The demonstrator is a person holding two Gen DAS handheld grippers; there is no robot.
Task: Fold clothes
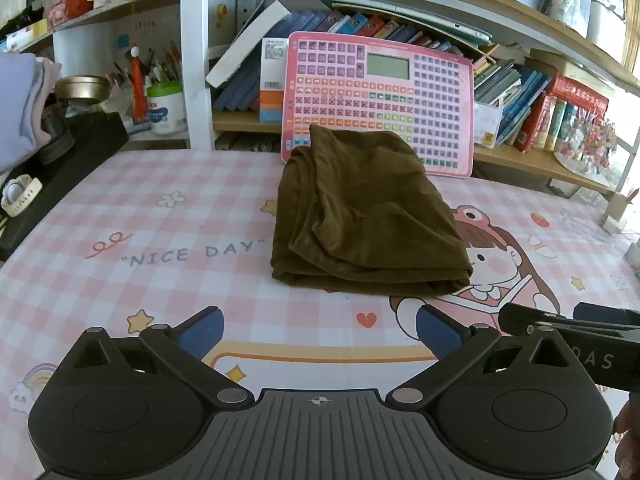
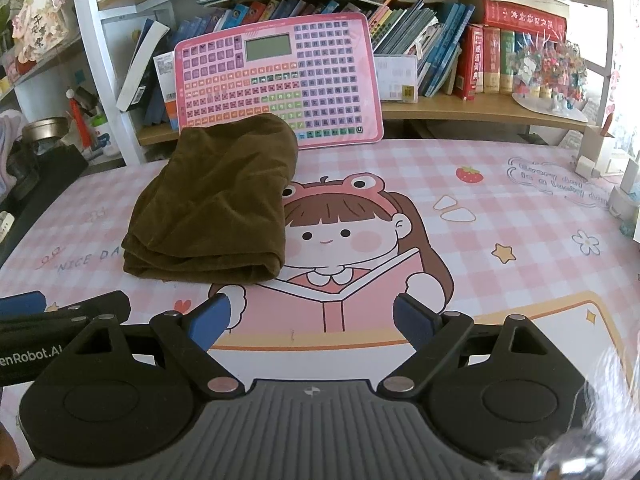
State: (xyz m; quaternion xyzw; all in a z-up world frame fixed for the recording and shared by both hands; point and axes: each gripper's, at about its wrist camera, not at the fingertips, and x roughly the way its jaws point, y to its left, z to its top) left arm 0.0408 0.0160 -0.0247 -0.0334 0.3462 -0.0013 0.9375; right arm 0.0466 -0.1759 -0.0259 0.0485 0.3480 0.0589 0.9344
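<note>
Two grippers are in our hands, side by side above the near edge of the desk, and both hold nothing. Our left gripper [image 1: 318, 330] has its blue-padded jaws spread wide, with bare mat showing between them. Our right gripper [image 2: 312, 320] is spread just as wide, its jaws framing the open book printed on the mat. In the left wrist view, the right gripper pokes in from the right edge, just beside our left one.

The brown garment [image 1: 360, 216] lies folded into a thick, roughly rectangular bundle on the pink checked desk mat [image 1: 120, 216], well ahead of both grippers and apart from them. Its rounded folded edge faces us, and several layers show at the near left corner. From the left wrist it sits almost straight ahead; from the right wrist it sits ahead and to the left. Its right side touches the cartoon girl [image 2: 340, 232] printed on the mat and covers part of her frog hat. Its left side lies just beside the words "NICE DAY".

The far end of the garment reaches the foot of a pink learning tablet [image 1: 380, 92] that leans upright against the bookshelf [image 1: 540, 156]. Books [image 2: 480, 60] fill the shelf behind it. A white jar of pens [image 1: 166, 108] stands to the left.
</note>
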